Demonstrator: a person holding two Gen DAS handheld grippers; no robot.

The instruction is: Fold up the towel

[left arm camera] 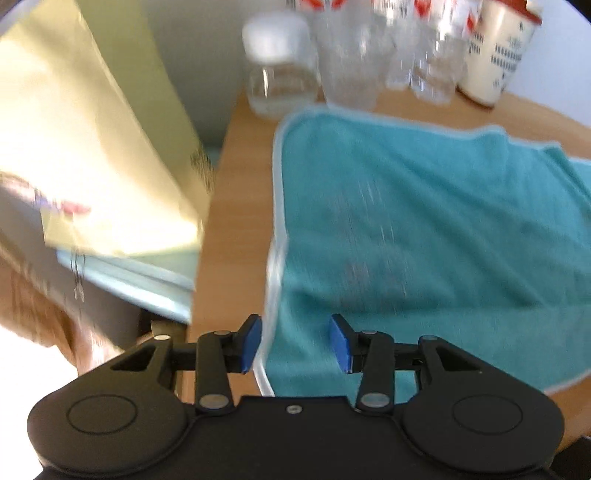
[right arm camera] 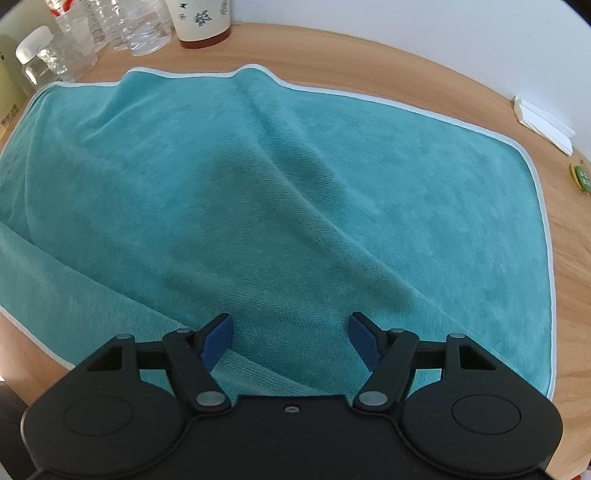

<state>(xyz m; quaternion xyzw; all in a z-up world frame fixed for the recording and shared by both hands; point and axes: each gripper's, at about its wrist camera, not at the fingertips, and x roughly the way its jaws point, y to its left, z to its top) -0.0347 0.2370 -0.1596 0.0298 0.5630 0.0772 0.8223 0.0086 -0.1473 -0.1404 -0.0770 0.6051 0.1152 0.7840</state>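
1. towel (right arm camera: 295, 192) is teal with a thin pale trim
2. table (right arm camera: 406, 62) is light wood-grain
3. gripper pads (right arm camera: 218, 341) are blue, bodies black
4. cream cup (right arm camera: 203, 18) has a dark floral print and a reddish-brown base
5. bottles (left arm camera: 406, 48) are clear with red labels

No writing can be read in either view. At 1 o'clock in the left wrist view a cream cup (left arm camera: 496, 51) carries rows of dark print, too blurred to make out. The bottles (left arm camera: 417, 44) beside it wear red-and-white labels, also illegible. In the right wrist view the cup (right arm camera: 202, 18) at 11 o'clock shows only dark flower motifs, no letters.
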